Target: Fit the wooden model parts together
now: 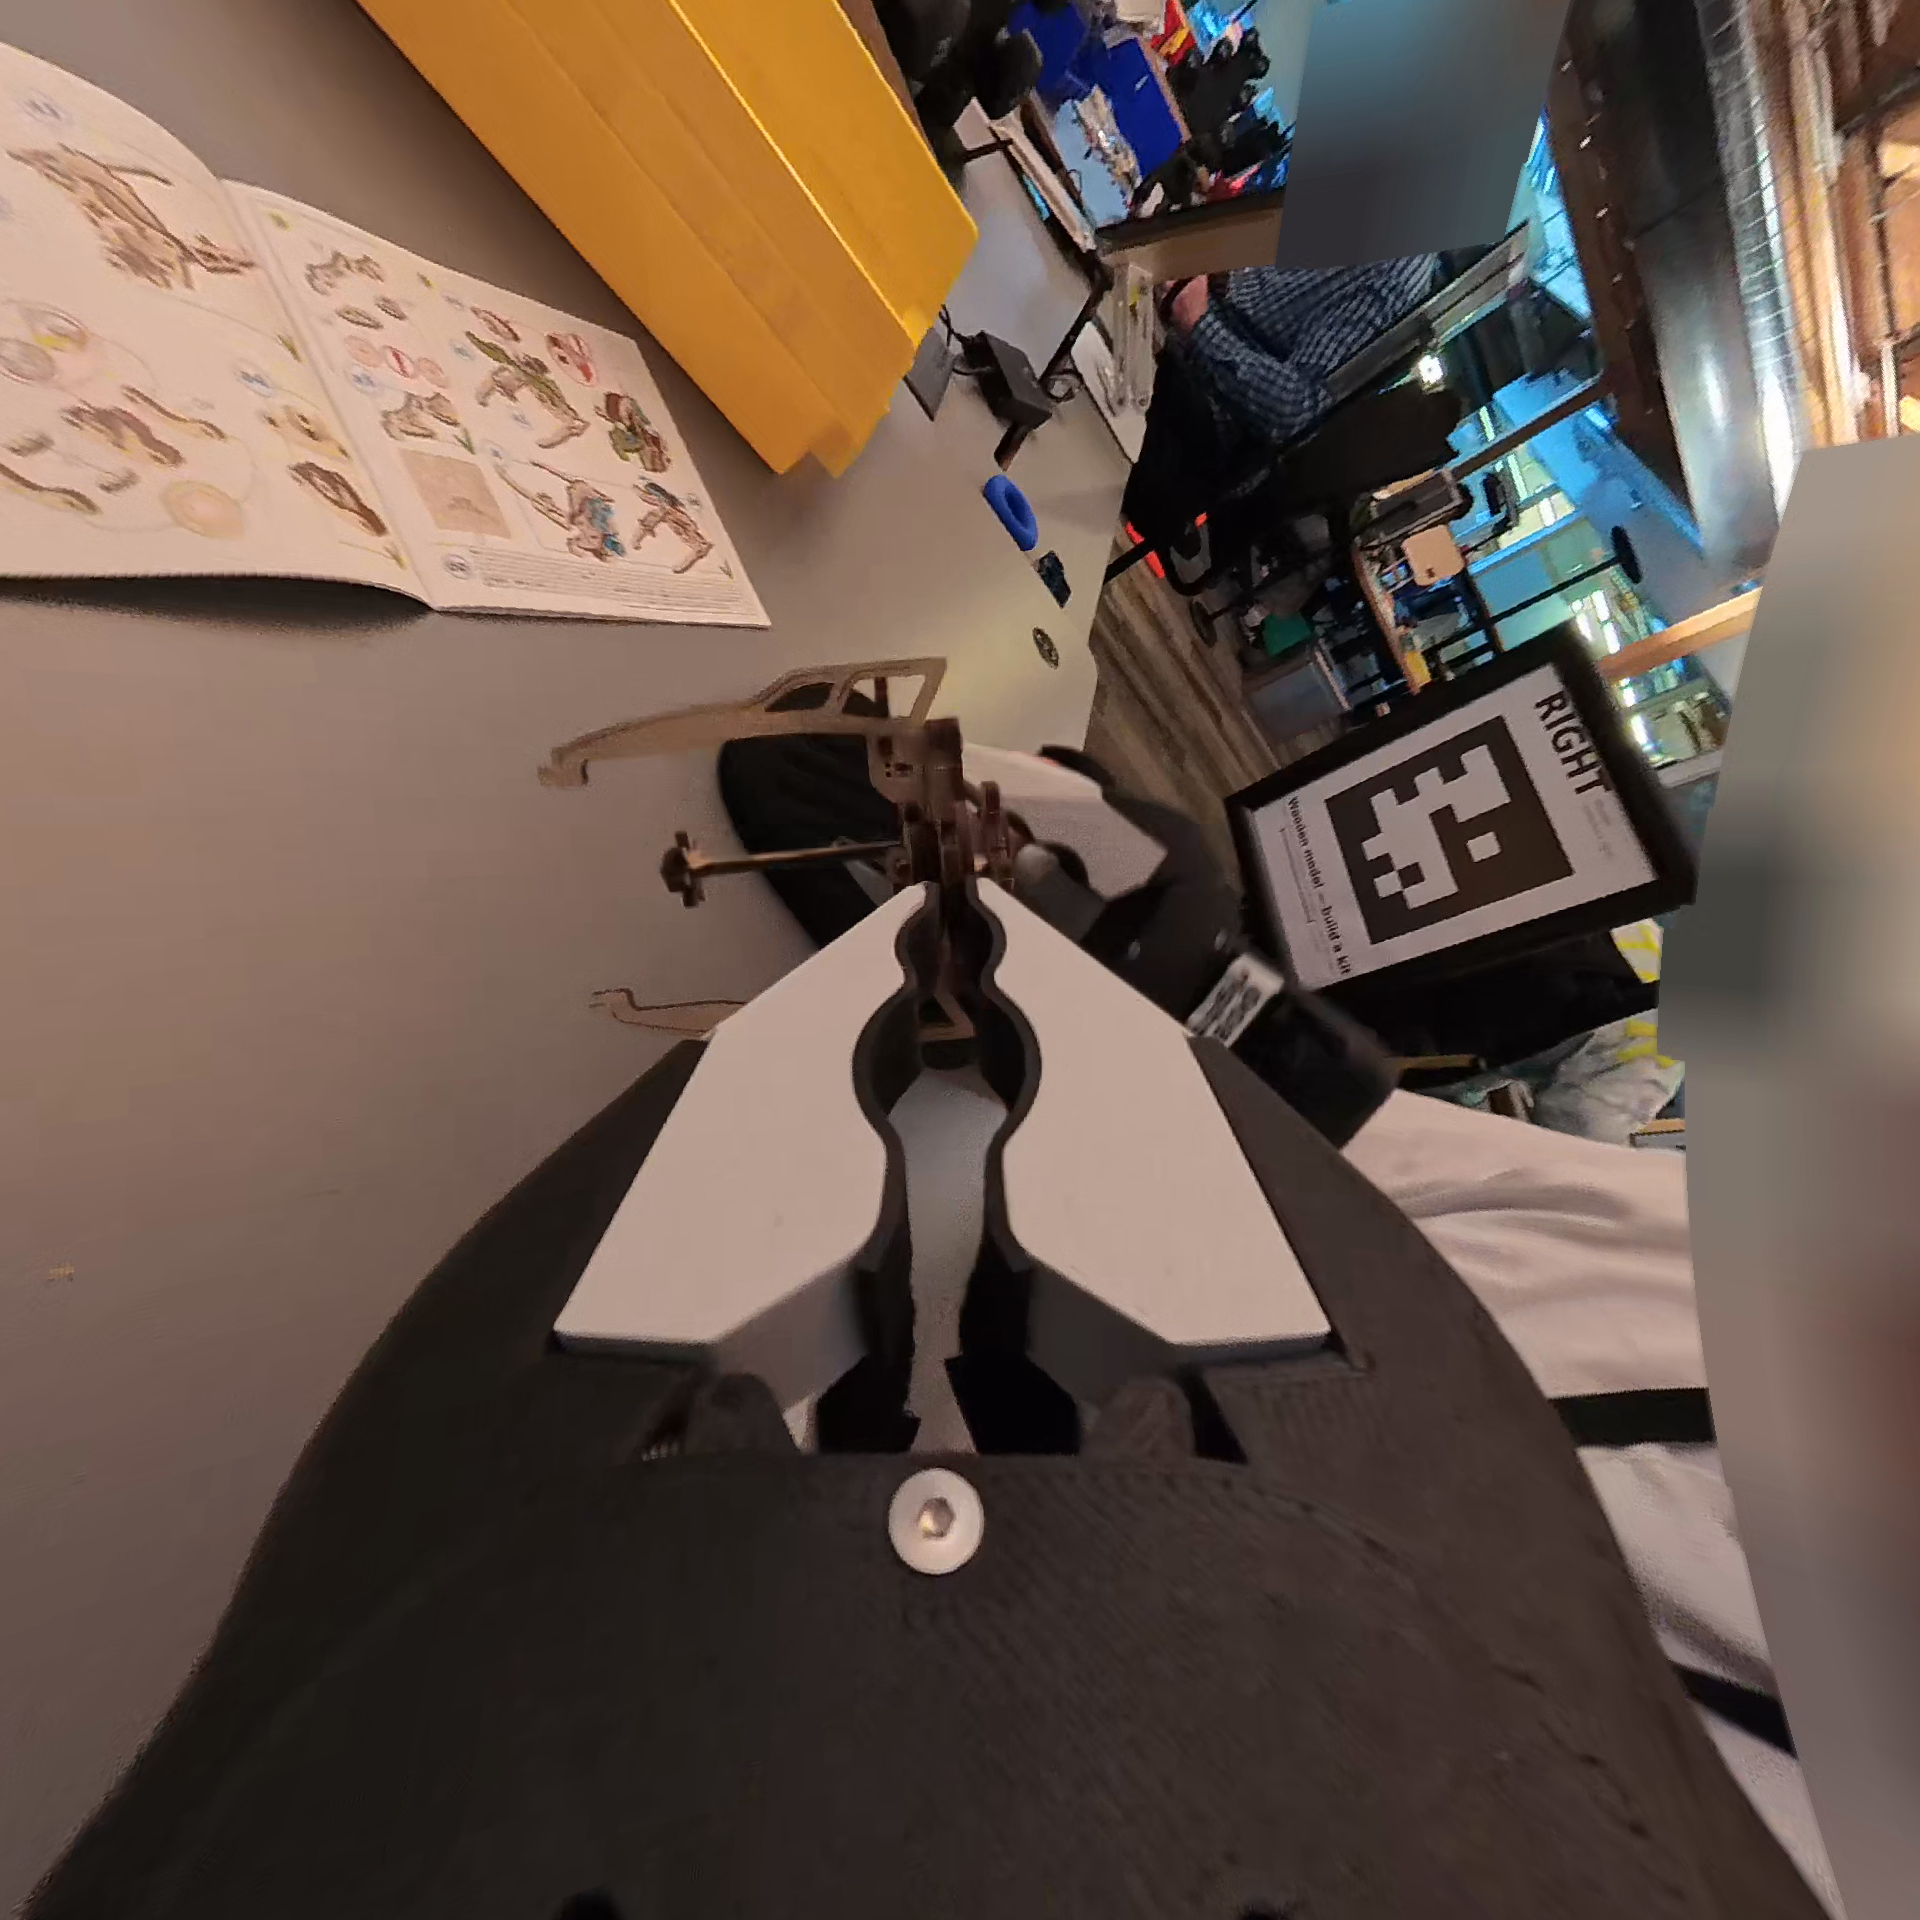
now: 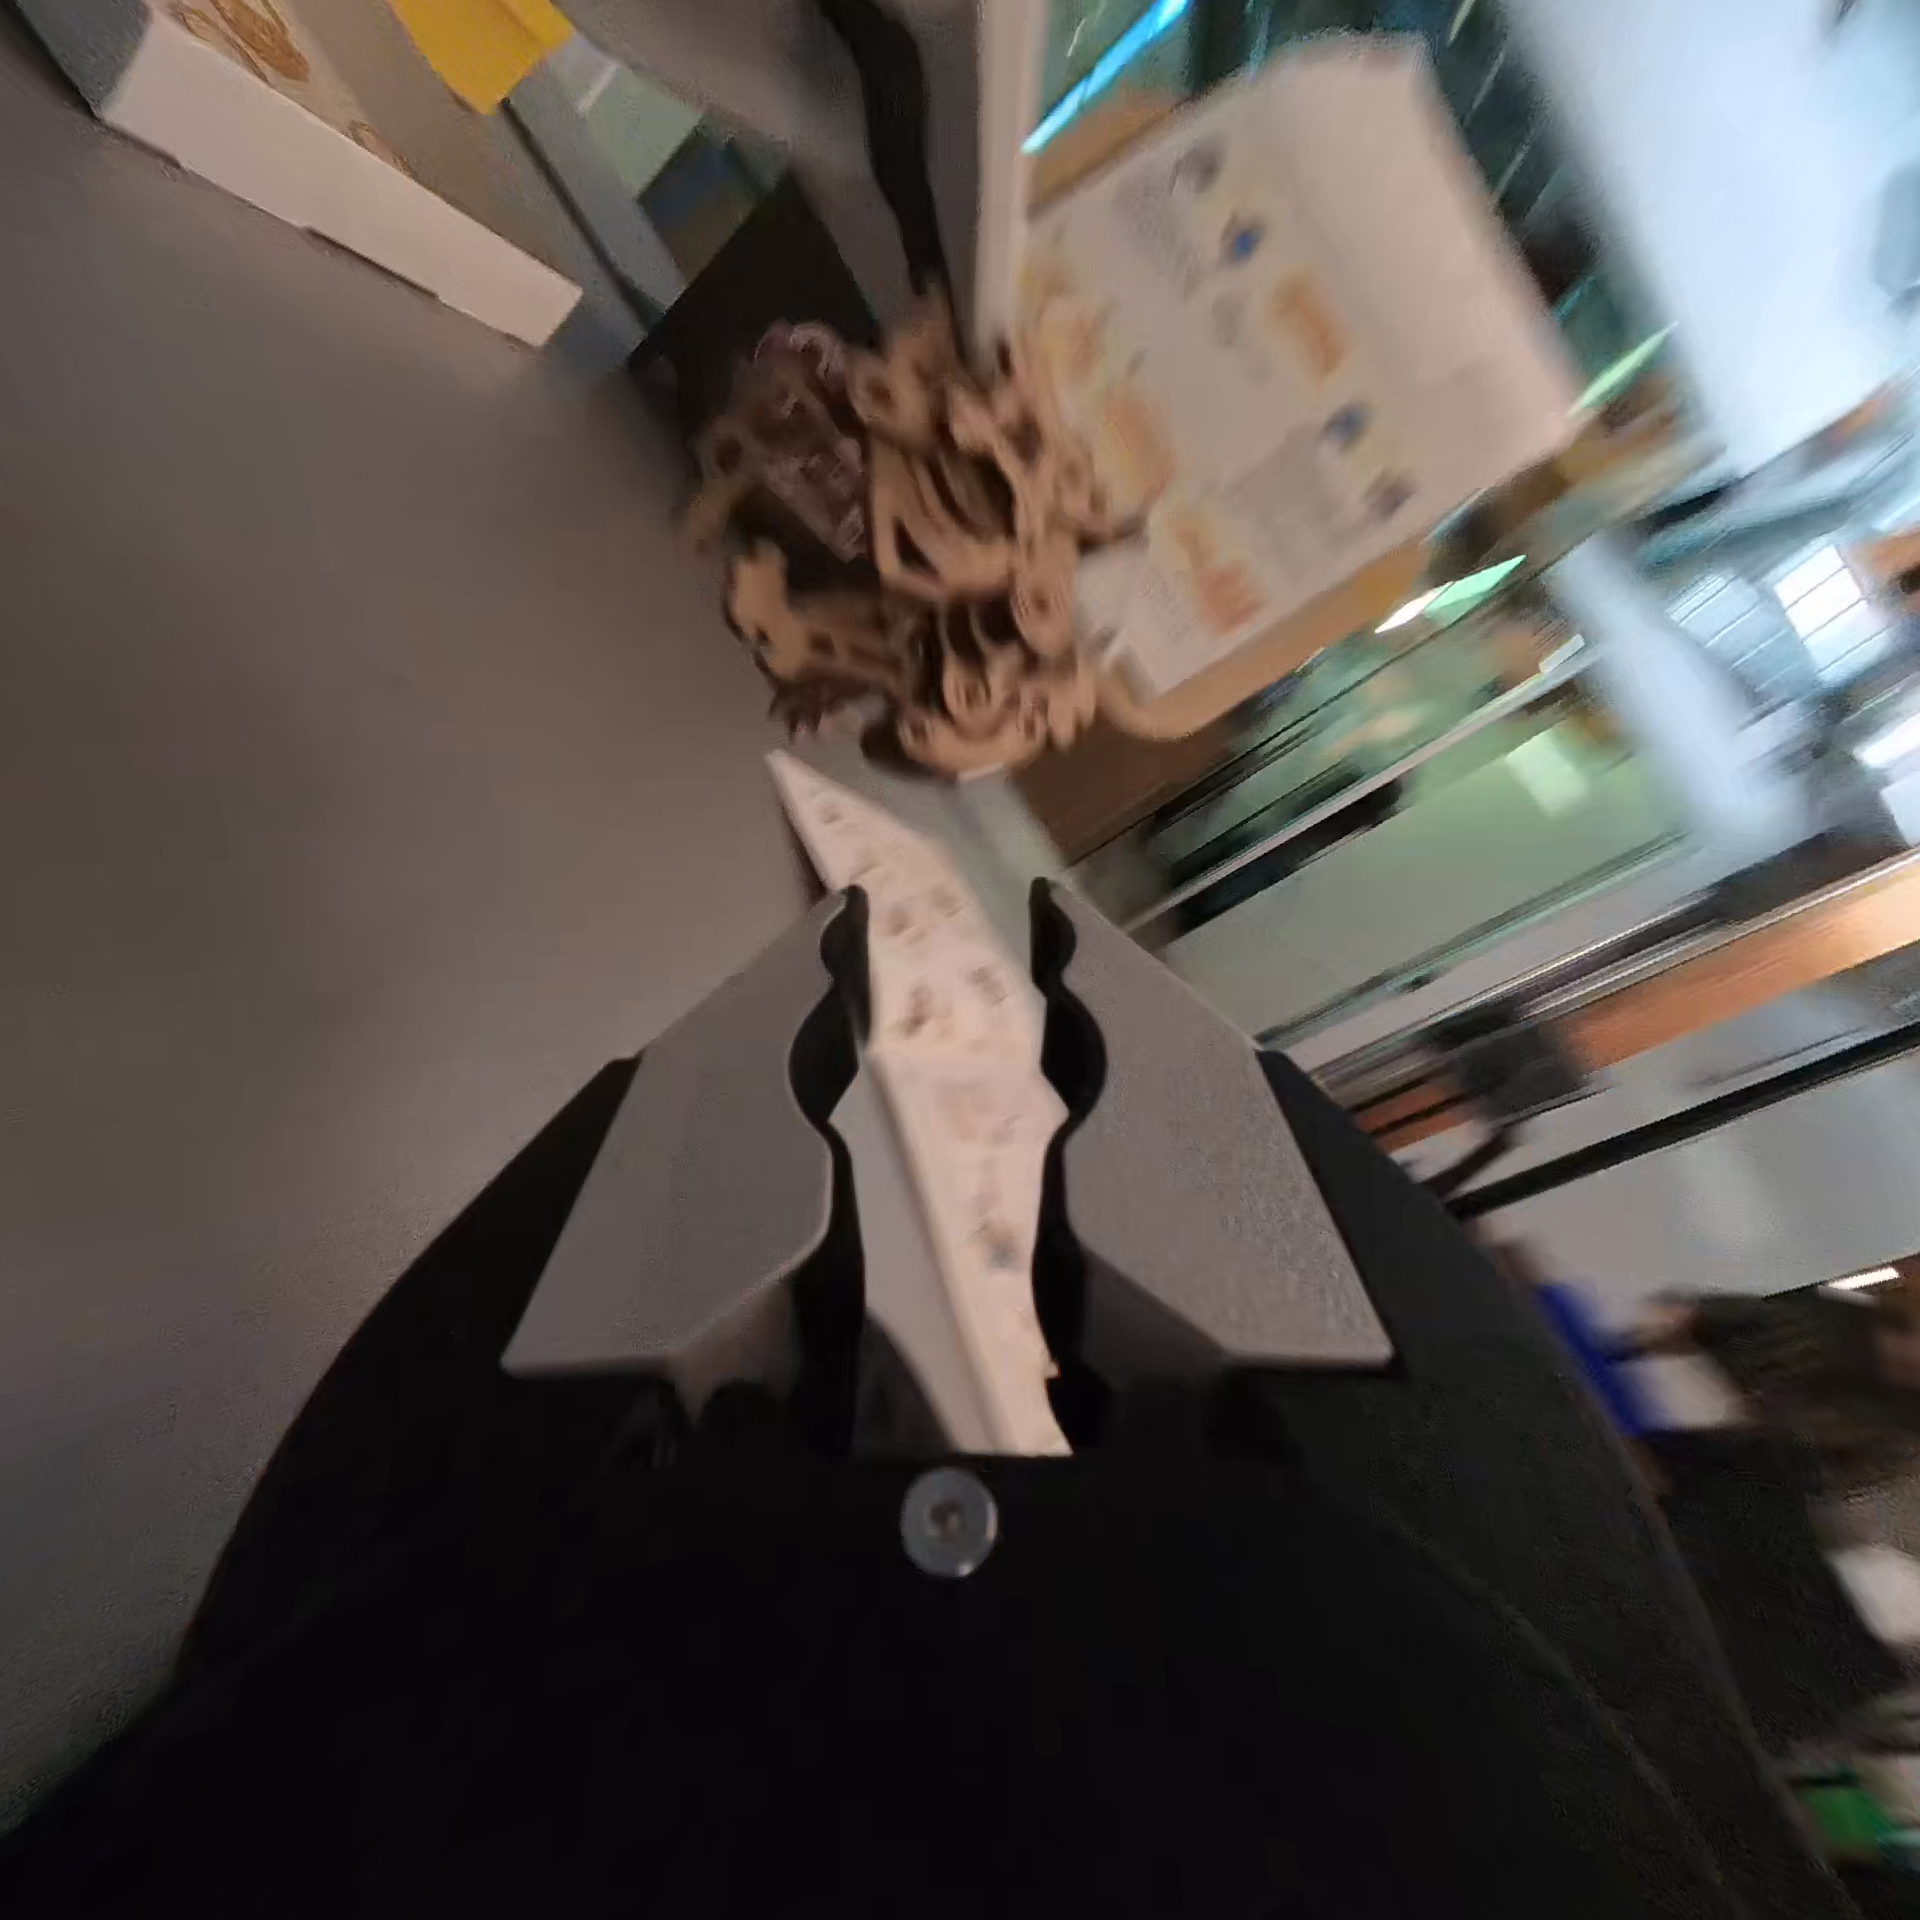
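Note:
In the left wrist view my left gripper (image 1: pixel 948 906) is shut on a partly built wooden model (image 1: pixel 935 821) of dark brown parts, held above the grey table (image 1: pixel 312 1039). A thin axle with a toothed end (image 1: pixel 688 869) sticks out to its left, and a pale car-outline piece (image 1: pixel 748 717) rises from its top. The right gripper (image 1: pixel 1081 842) shows just behind the model, with its fingertips hidden there. In the blurred right wrist view my right gripper (image 2: pixel 943 902) is open and holds nothing. A heap of loose wooden parts (image 2: pixel 914 540) lies ahead of it.
An open instruction booklet (image 1: pixel 364 416) and stacked yellow bins (image 1: pixel 727 208) lie at the far side of the table. A loose thin wooden piece (image 1: pixel 665 1013) lies by my left fingers. A framed marker sign (image 1: pixel 1455 831) stands to the right. A white printed sheet (image 2: pixel 935 997) lies beyond my right fingers. The grippers' ends are close to 8 cm from one another.

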